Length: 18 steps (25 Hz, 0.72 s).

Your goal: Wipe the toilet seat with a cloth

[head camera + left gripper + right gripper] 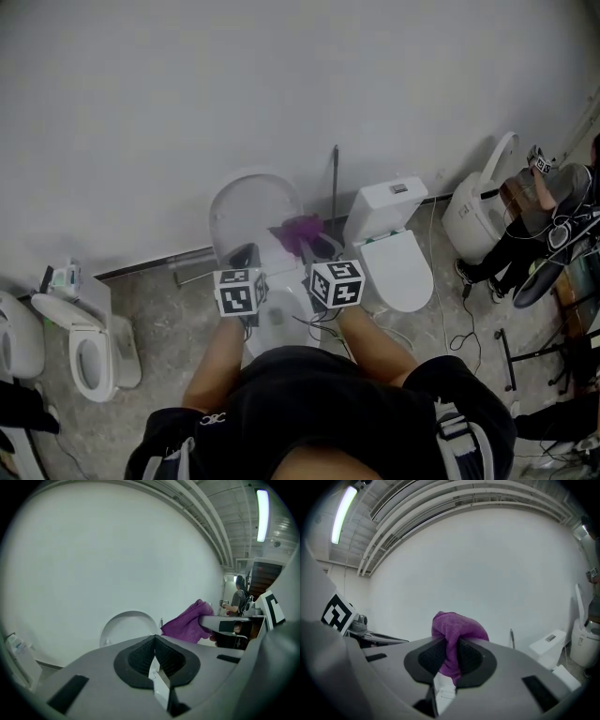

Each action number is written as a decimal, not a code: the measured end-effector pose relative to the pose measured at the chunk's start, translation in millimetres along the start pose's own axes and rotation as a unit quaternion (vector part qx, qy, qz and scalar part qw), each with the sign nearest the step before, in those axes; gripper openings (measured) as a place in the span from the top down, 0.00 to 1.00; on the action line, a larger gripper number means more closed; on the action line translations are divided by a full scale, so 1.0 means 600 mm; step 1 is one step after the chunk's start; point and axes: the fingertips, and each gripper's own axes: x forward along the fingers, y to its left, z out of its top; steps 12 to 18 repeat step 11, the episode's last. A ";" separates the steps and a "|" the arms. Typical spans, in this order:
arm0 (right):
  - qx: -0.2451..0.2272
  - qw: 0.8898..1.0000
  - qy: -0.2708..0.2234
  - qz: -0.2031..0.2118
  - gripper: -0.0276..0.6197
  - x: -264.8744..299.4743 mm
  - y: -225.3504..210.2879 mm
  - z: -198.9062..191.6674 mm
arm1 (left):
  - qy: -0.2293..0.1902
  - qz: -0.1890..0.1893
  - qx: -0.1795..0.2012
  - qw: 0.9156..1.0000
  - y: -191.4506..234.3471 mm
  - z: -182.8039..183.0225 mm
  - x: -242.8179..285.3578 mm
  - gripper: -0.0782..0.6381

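Right gripper (449, 657) clamps a purple cloth (457, 629) over the open toilet (246, 211) by the far wall; left gripper (154, 654), alongside, has its jaws together, empty.

No word or number is showing clearly enough to read. The marker cube (240, 292) at the centre of the frame and the second cube (337, 283) just right of it are carrying only black-and-white square patterns, no letters. A small white emblem (214, 418) is sitting on the black clothing (319, 394) at the lower left, too small to read.
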 end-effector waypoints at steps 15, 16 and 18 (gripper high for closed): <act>-0.004 1.000 0.005 0.010 0.87 -0.016 -0.007 -0.009 | 0.011 -0.035 -0.026 0.999 -0.042 -0.028 0.004 0.88; -0.004 1.000 0.005 0.010 0.87 -0.016 -0.007 -0.009 | 0.011 -0.035 -0.026 0.999 -0.042 -0.028 0.004 0.88; -0.004 1.000 0.005 0.010 0.87 -0.016 -0.007 -0.009 | 0.011 -0.035 -0.026 0.999 -0.042 -0.028 0.004 0.88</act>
